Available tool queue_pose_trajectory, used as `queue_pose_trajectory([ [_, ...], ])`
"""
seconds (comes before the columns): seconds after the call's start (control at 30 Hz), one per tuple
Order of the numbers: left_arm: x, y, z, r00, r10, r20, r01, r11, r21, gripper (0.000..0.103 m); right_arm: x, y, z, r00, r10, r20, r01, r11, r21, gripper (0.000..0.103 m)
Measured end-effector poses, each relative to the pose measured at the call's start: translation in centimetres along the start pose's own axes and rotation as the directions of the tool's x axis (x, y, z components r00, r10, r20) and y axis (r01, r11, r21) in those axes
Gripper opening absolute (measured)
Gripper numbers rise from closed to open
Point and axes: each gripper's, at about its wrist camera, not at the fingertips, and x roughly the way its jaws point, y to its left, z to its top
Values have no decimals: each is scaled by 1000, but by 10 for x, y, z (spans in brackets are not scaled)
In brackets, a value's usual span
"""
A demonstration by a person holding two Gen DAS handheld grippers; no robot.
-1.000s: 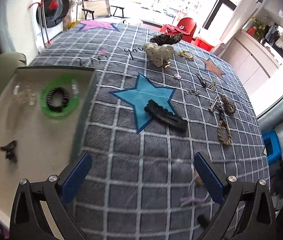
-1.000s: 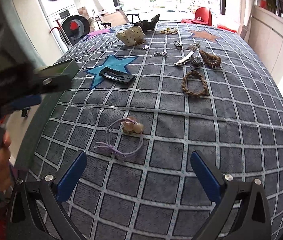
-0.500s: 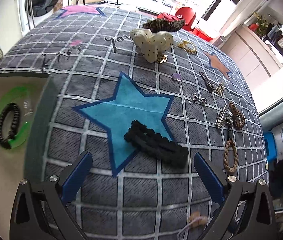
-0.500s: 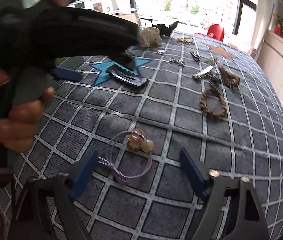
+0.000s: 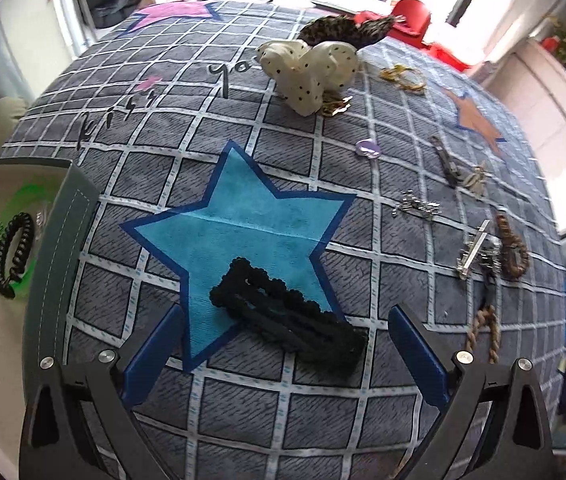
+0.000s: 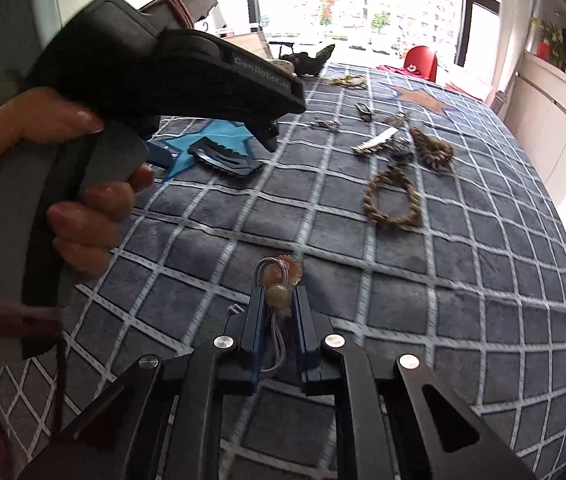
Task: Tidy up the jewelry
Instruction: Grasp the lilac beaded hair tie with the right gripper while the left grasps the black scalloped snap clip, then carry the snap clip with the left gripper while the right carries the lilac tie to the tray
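A black scalloped hair clip (image 5: 267, 300) lies on the blue star of the grey checked cloth. My left gripper (image 5: 285, 314) hangs just above the clip, open, a blue finger on each side. The right wrist view shows the same clip (image 6: 227, 158) under the left gripper (image 6: 215, 146). My right gripper (image 6: 279, 294) has its jaws closing on a purple elastic hair tie with beads and a flower (image 6: 283, 271). Its pads press on the round bead. A grey-walled tray (image 5: 59, 248) at the left holds a black coil tie (image 5: 13, 254) on a green ring.
Spread over the cloth are a polka-dot scrunchie (image 5: 311, 68), a leopard scrunchie (image 5: 343, 30), a gold piece (image 5: 403, 78), a silver clip (image 5: 473, 250) and a braided rope ring (image 6: 393, 200). A person's hand (image 6: 63, 168) holds the left gripper's handle. The table edge runs along the right.
My left gripper moved right from the tray's edge to above the black clip. My right gripper's jaws went from wide open to closed on the purple hair tie.
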Motion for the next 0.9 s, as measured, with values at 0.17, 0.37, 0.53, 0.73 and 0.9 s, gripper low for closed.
queue_pose_trajectory([
  [0.17, 7, -17, 0, 993, 120, -18, -120, 993, -3, 97, -9, -20, -6, 1000, -5, 2, 5, 998, 59, 15],
  [0.37, -6, -30, -2, 995, 102, 21, -103, 994, 44, 37, -17, -42, -12, 1000, -11, 8, 10, 992, 123, 15],
  [0.53, -12, -30, -15, 997, 69, 45, -74, 991, 114, 36, -23, -51, -16, 1000, -12, 19, 10, 989, 148, 15],
  [0.73, -27, -18, -44, 998, -22, 58, 11, 984, 180, 36, -29, -58, -18, 1000, 6, 23, -10, 983, 184, 15],
  [0.9, -46, -7, -68, 995, -73, 66, 58, 976, 210, 34, -34, -60, -20, 999, 33, 21, -37, 974, 224, 15],
])
